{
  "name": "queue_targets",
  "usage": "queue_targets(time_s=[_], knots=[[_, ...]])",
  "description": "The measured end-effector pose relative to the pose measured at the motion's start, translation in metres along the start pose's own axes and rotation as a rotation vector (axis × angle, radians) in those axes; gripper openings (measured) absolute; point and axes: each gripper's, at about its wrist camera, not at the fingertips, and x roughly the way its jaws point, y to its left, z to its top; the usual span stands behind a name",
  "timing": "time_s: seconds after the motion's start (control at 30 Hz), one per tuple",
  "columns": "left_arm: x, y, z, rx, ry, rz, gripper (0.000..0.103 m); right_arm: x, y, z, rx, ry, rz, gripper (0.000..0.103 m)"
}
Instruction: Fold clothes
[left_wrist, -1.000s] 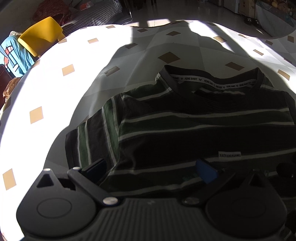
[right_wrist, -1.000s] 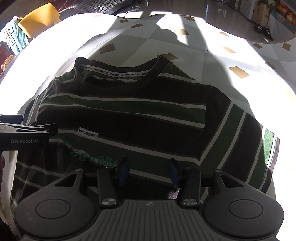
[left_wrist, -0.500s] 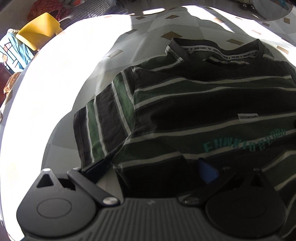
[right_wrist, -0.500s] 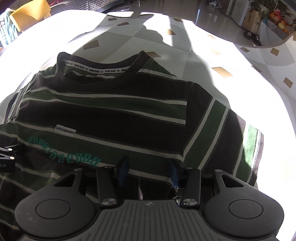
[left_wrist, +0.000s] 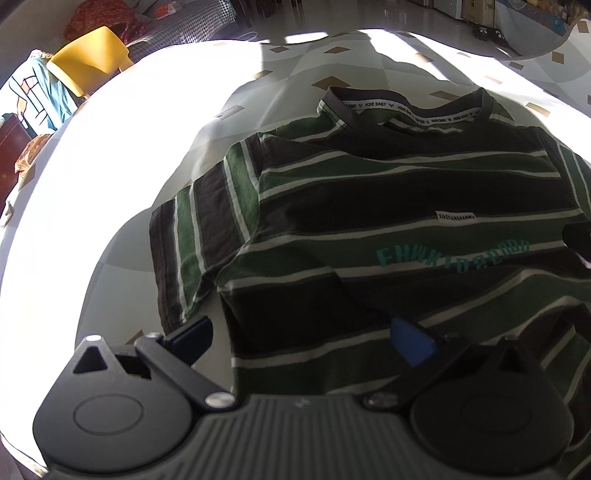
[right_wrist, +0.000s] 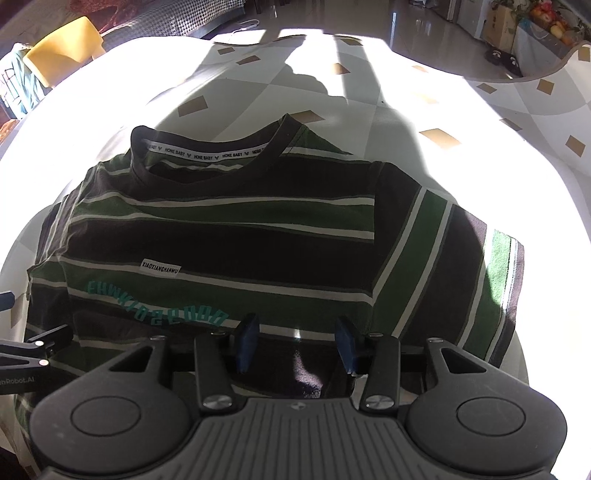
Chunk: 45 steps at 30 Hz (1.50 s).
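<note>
Both claws hang over the near hem of the shirt (right_wrist: 236, 243). On the left claw (left_wrist: 301, 338) the jaws stand wide, one finger off the shirt's edge over the counter (left_wrist: 122, 166), the other above the cloth. On the right claw (right_wrist: 297, 345) the jaws sit narrower — cloth lies between them, but I cannot tell whether they pinch it. Striped green and black, the shirt lies flat on the counter, collar (right_wrist: 207, 153) at its far side. Beyond the collar stands a yellow chair (left_wrist: 90, 61).
</note>
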Motion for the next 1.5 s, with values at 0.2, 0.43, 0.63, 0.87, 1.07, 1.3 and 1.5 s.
queue_targets(time_s=[0.2,0.43,0.63,0.87,1.07,1.3,1.5], knots=[[-0.018,-0.027,-0.024,0.029,-0.023,-0.020,0.103,-0.001,0.007,-0.012,-0.047,0.014,0.050,0.043],[-0.012,-0.028,-0.043,-0.005,0.014,-0.020,0.103,0.012,0.014,-0.019,-0.115,0.035,0.000,0.043],[-0.008,-0.010,-0.049,-0.074,0.036,-0.024,0.103,0.015,0.009,-0.017,-0.122,0.005,-0.064,0.043],[-0.014,0.008,-0.060,-0.091,0.036,0.058,0.103,0.015,0.008,-0.015,-0.118,-0.023,-0.127,0.043],[-0.019,0.022,-0.069,-0.125,0.046,0.076,0.103,0.011,0.013,-0.018,-0.129,-0.022,-0.162,0.043],[-0.026,0.035,-0.068,-0.207,0.022,0.043,0.103,-0.023,0.021,-0.022,-0.126,-0.067,-0.060,0.042],[-0.024,0.030,-0.069,-0.206,0.023,0.065,0.103,-0.040,0.049,-0.041,-0.211,-0.073,0.049,0.042]])
